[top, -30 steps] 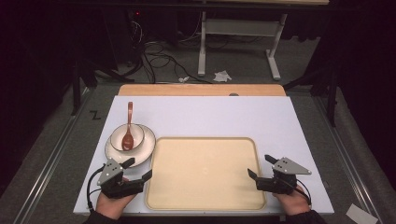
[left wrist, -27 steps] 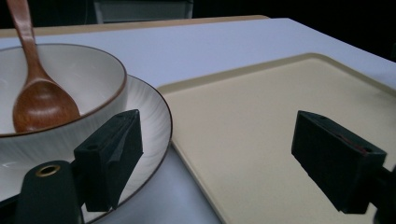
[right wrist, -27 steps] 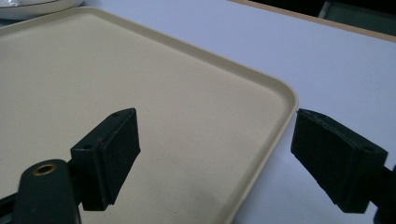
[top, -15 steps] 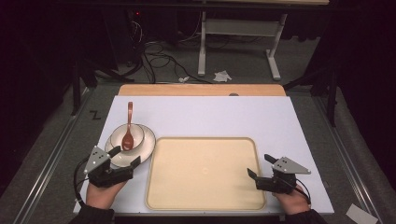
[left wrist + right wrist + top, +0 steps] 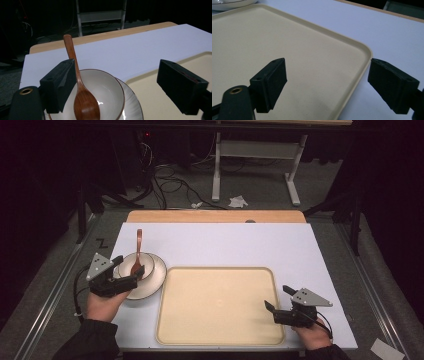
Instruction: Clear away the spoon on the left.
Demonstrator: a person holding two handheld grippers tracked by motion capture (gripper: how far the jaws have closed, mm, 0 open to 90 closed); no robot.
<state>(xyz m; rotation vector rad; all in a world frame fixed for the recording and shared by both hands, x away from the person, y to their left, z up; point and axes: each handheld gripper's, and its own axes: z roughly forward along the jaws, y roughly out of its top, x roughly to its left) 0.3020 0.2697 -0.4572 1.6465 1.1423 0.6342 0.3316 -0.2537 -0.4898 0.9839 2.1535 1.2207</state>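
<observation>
Holding your left gripper [image 5: 131, 271], jaws apart, over the bowl [image 5: 131, 266] with wooden spoon [image 5: 137, 255], on its plate [image 5: 152, 275]; your right gripper [image 5: 278, 300], jaws apart, straddles the tray [image 5: 215, 305] edge on the counter [image 5: 240, 245].

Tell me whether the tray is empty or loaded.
Empty. The beige tray has nothing on it; the bowl with the wooden spoon sits beside it.

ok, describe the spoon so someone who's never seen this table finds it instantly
Start at the big beige tray in the middle of the white tabletop, then look just off its far-left corner, where a white bowl sits on a plate. The spoon rests in that bowl, handle pointing away from the person: the one reddish-brown wooden thing there.
</observation>
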